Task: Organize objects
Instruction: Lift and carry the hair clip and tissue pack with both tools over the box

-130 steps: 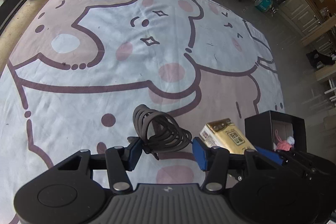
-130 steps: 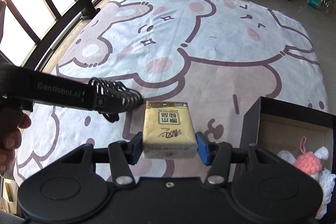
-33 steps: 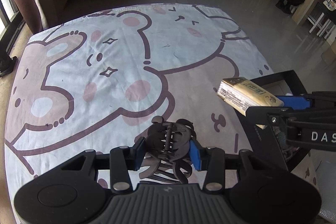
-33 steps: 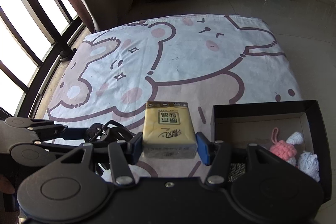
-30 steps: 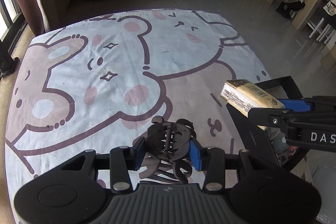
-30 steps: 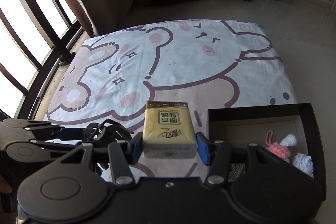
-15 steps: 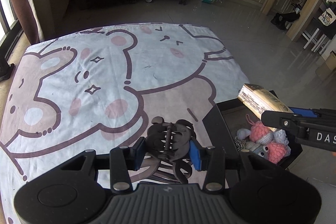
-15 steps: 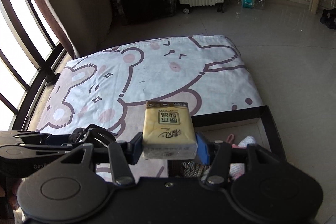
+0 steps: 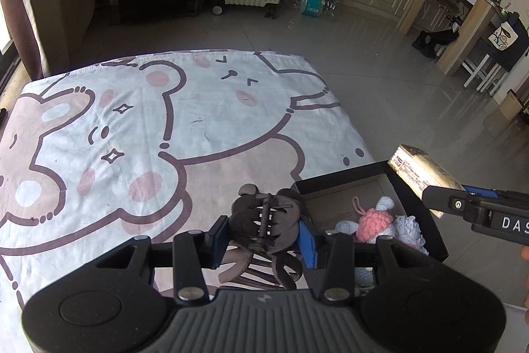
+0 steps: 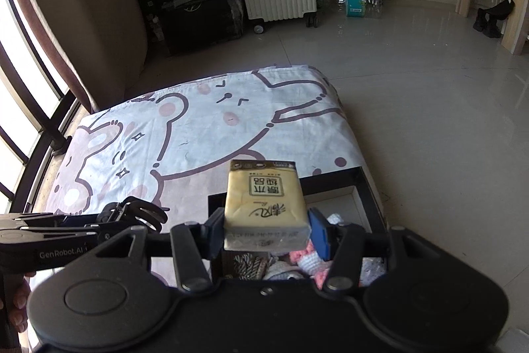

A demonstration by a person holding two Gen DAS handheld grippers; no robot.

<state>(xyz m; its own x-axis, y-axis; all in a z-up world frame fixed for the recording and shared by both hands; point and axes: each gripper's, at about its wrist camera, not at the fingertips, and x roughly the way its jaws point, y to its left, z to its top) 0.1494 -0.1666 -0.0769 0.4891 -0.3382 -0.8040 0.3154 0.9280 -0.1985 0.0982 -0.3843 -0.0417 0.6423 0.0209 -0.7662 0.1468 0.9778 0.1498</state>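
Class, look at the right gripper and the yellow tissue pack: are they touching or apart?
Touching. In the right wrist view, the right gripper has its blue fingers pressed against both sides of the tissue pack, holding it in the air above the black box.

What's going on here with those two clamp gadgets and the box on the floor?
A person is tidying up with a handheld gripper in each hand. The left gripper holds a dark plastic claw hair clip; the right gripper holds a yellow tissue pack. Both hover by the black cardboard box, which holds crocheted toys.
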